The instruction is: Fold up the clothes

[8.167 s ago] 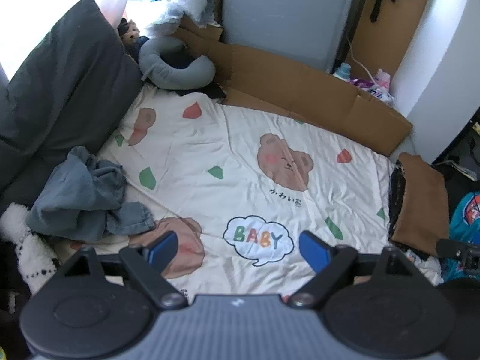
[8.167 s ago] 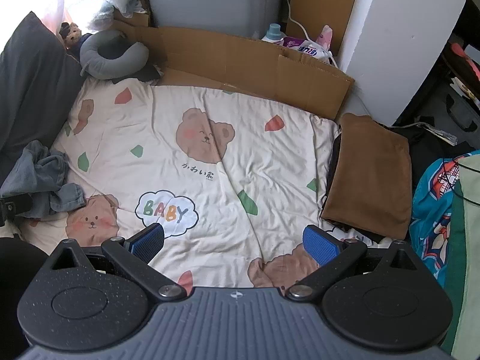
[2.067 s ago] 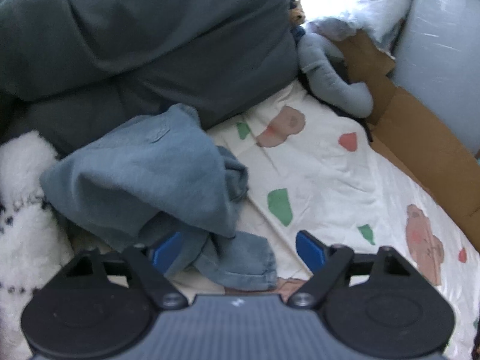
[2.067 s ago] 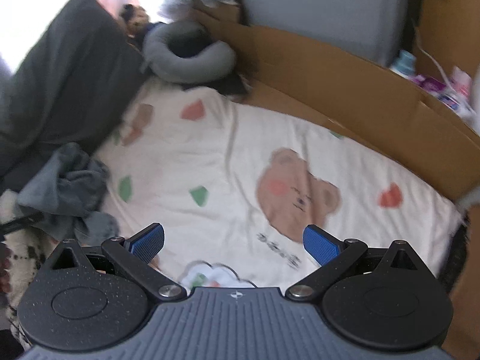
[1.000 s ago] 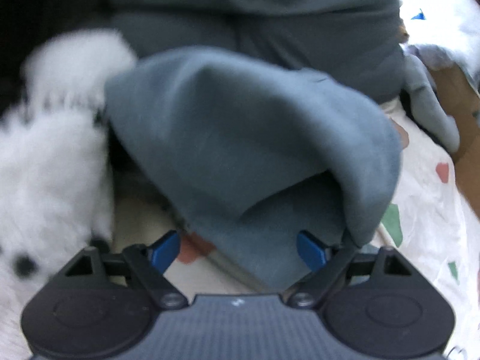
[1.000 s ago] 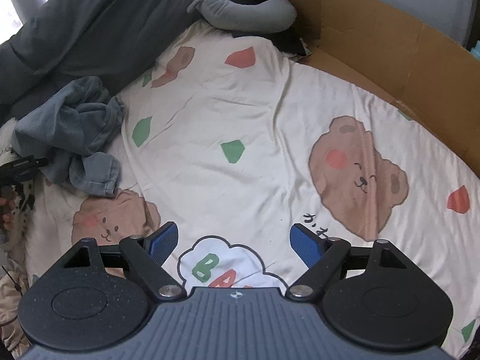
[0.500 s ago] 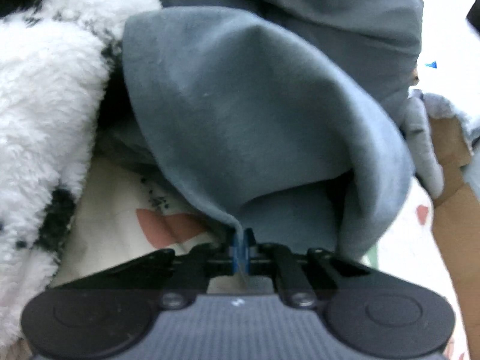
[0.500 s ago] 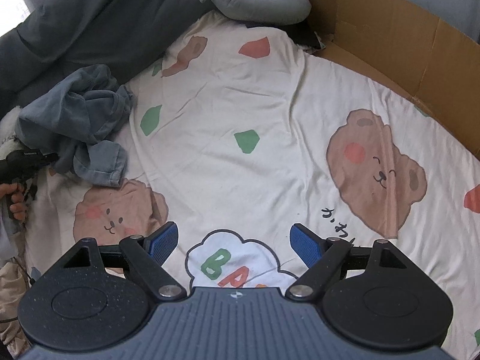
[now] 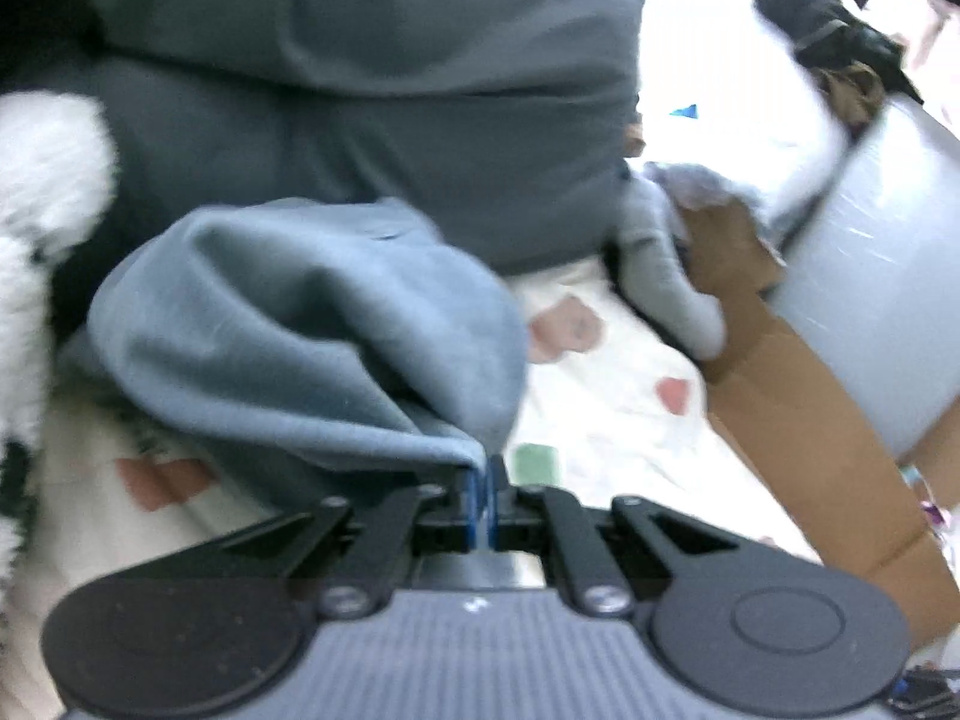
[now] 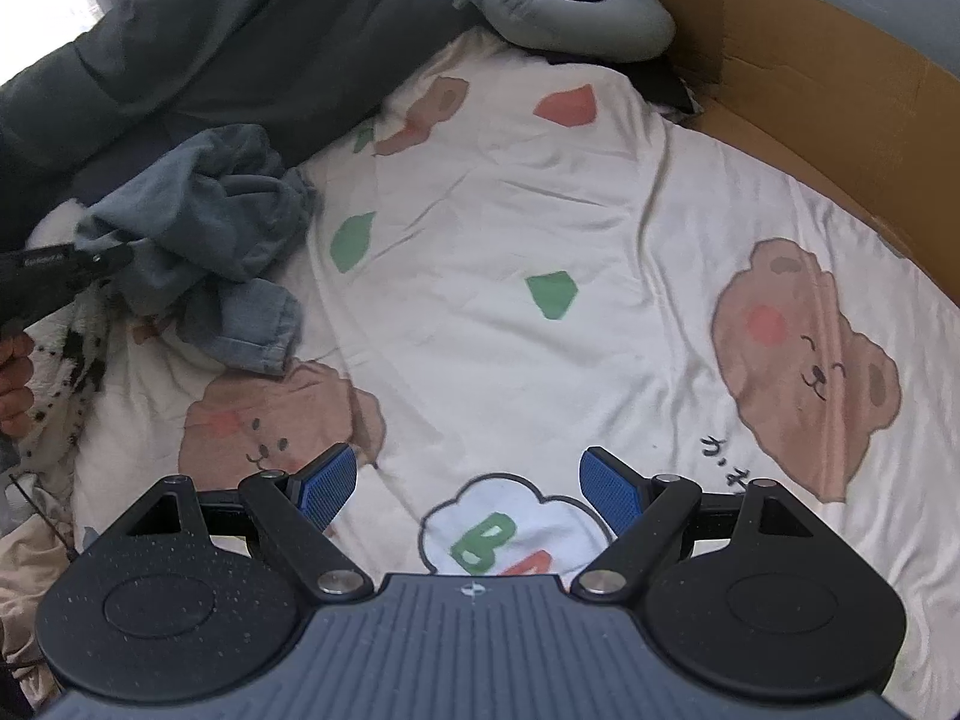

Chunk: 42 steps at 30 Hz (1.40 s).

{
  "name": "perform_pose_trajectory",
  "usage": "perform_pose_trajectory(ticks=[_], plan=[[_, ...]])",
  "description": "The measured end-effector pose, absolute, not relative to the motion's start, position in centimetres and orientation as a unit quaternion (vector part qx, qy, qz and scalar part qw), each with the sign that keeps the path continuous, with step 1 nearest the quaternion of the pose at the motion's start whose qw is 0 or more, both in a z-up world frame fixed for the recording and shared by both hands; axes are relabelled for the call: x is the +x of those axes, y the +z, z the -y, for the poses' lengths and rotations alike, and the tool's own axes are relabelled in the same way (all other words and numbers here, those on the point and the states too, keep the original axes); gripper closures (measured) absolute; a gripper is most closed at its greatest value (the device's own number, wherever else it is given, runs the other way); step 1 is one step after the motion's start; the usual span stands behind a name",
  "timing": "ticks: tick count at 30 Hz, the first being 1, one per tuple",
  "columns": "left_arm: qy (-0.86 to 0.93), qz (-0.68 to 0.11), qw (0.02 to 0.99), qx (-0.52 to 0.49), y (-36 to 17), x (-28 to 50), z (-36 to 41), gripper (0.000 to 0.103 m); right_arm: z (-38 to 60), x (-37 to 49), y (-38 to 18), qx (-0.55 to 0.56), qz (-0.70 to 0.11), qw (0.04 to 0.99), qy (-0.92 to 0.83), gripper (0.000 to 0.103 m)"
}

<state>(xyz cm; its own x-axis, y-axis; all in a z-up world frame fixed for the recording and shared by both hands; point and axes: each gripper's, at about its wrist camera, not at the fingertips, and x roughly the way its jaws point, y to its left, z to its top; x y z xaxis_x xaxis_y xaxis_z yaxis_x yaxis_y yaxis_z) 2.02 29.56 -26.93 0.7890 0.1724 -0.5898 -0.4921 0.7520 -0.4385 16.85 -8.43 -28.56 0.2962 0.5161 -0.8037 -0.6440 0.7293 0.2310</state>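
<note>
A crumpled blue-grey garment (image 9: 300,324) lies at the left edge of the bed, over the cream bear-print sheet (image 9: 612,396). My left gripper (image 9: 480,489) is shut on a fold of its edge, and the cloth bulges up ahead of the blue pads. In the right wrist view the same garment (image 10: 204,228) sits far left, with the left gripper (image 10: 105,258) at its near-left side and a hand (image 10: 15,378) behind it. My right gripper (image 10: 468,489) hangs open over the sheet (image 10: 510,228), above the "BABY" cloud print (image 10: 510,534), holding nothing.
A dark grey pillow (image 10: 210,30) borders the bed's left side. A grey neck pillow (image 10: 570,18) and a cardboard wall (image 10: 810,90) line the far edge. A white fluffy spotted fabric (image 9: 36,192) lies left of the garment.
My left gripper closed on the garment's edge about half a second ago and has since pulled it up and rightward. The right gripper drifted slightly closer over the sheet.
</note>
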Motion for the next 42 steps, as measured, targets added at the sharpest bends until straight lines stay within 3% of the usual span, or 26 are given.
perform_pose_trajectory(ticks=[13, 27, 37, 42], plan=[[0.076, -0.308, 0.911, -0.264, -24.5, 5.4, -22.6, 0.101, 5.8, 15.6, -28.1, -0.058, -0.445, 0.796, 0.407, 0.017], [-0.021, -0.337, 0.890, -0.305, -23.5, 7.1, -18.1, 0.101, 1.6, 13.9, -28.1, -0.034, -0.404, 0.782, 0.472, 0.017], [-0.082, -0.356, 0.872, -0.326, -23.1, 8.1, -16.0, 0.101, 0.7, 14.1, -27.6, 0.044, -0.373, 0.792, 0.481, 0.017], [-0.114, -0.354, 0.866, -0.336, -22.5, 8.6, -14.6, 0.101, 0.7, 14.5, -27.4, 0.088, -0.363, 0.796, 0.477, 0.034]])
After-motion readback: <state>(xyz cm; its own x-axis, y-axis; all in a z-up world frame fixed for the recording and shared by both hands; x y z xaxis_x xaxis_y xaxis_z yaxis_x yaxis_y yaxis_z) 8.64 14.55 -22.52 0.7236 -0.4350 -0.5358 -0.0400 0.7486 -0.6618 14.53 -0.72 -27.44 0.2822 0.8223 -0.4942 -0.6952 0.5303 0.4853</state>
